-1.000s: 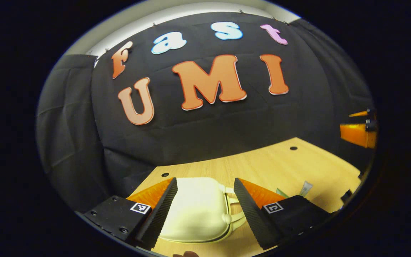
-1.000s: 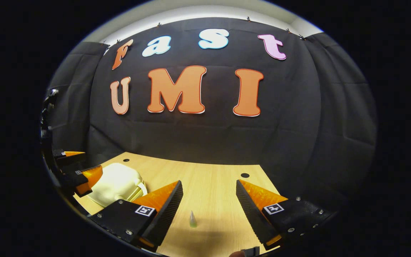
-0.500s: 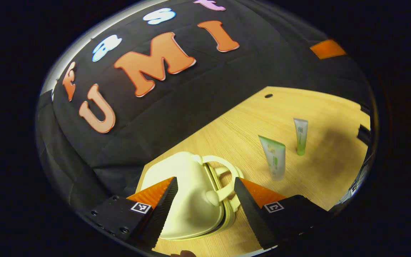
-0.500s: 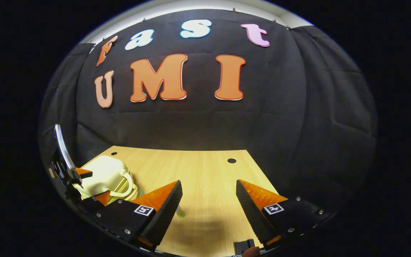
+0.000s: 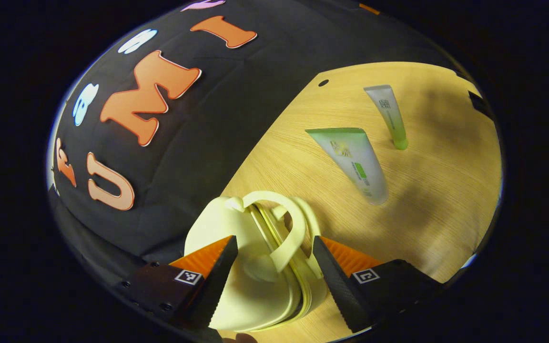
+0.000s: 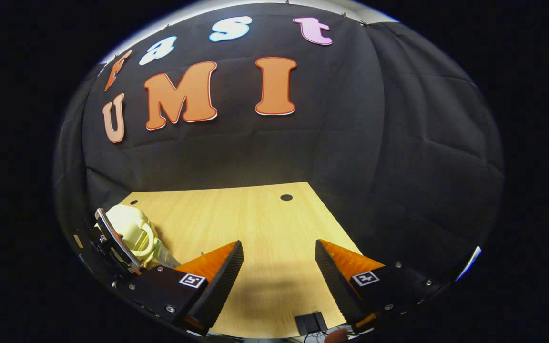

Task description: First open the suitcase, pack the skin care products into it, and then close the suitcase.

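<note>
A small cream suitcase (image 5: pixel 250 276) with a loop handle (image 5: pixel 286 224) lies closed on the wooden table (image 5: pixel 436 190). My left gripper (image 5: pixel 272 278) is open, its fingers on either side of the case's handle end, not pressing it. Two skin care tubes stand cap-down beyond it: a wide one (image 5: pixel 355 162) and a slim one (image 5: pixel 389 114). In the right gripper view my right gripper (image 6: pixel 277 281) hangs open over bare table, with the suitcase (image 6: pixel 129 228) far to its left beside the left gripper's body (image 6: pixel 112 245).
The booth's black cloth wall closes the table's far side. Two small round holes (image 5: pixel 323 83) (image 6: pixel 286 197) mark the tabletop near the wall. A small dark block (image 6: pixel 310 323) sits at the table's near edge under my right gripper.
The left gripper has tilted and dropped closer to the suitcase, so its fingers now flank the handle. The right gripper has swung rightward; the tube between its fingers has left its view.
</note>
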{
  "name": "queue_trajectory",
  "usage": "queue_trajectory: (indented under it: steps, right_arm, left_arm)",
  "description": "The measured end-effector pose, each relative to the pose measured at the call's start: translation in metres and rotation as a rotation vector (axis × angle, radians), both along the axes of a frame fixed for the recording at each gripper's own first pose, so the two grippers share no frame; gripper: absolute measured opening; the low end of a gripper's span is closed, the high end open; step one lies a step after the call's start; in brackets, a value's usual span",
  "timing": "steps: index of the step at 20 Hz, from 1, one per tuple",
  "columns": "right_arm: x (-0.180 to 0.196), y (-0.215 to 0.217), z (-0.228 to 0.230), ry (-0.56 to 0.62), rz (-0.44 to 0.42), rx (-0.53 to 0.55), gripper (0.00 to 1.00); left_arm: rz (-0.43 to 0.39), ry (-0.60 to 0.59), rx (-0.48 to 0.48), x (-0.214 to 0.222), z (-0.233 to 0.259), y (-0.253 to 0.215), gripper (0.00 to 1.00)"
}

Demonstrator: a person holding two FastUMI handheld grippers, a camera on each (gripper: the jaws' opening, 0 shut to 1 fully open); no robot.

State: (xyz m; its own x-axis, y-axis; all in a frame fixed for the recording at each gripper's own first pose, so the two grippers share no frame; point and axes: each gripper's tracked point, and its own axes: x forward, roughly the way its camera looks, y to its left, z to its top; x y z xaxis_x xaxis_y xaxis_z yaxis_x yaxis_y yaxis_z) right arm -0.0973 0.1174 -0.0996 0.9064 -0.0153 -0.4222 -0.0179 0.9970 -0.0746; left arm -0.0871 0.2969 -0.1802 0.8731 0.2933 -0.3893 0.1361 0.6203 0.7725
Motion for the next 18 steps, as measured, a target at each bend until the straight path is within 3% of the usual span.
queue_trajectory:
  steps: [10,11,12,14,16,18]
  right_arm:
    - [0.008,-0.002,-0.006,0.022,-0.013,0.014,0.96]
    - [0.009,-0.002,-0.005,0.024,-0.012,0.014,0.96]
    - [0.011,-0.001,-0.006,0.025,-0.011,0.014,0.96]
    - [0.014,0.000,-0.007,0.027,-0.009,0.013,0.96]
    - [0.015,0.000,-0.007,0.029,-0.005,0.014,0.96]
    - [0.014,0.002,-0.003,0.019,0.007,0.022,0.96]
  left_arm:
    - [-0.010,0.083,0.053,0.021,-0.007,0.000,0.97]
    - [-0.005,0.094,0.054,0.021,-0.010,0.001,0.96]
    - [-0.003,0.098,0.057,0.023,-0.010,0.001,0.88]
    - [-0.005,0.149,0.041,0.021,-0.020,-0.001,0.85]
    - [-0.016,0.219,0.056,0.019,-0.033,-0.002,0.48]
    - [-0.030,0.194,0.071,0.024,-0.026,-0.008,0.15]
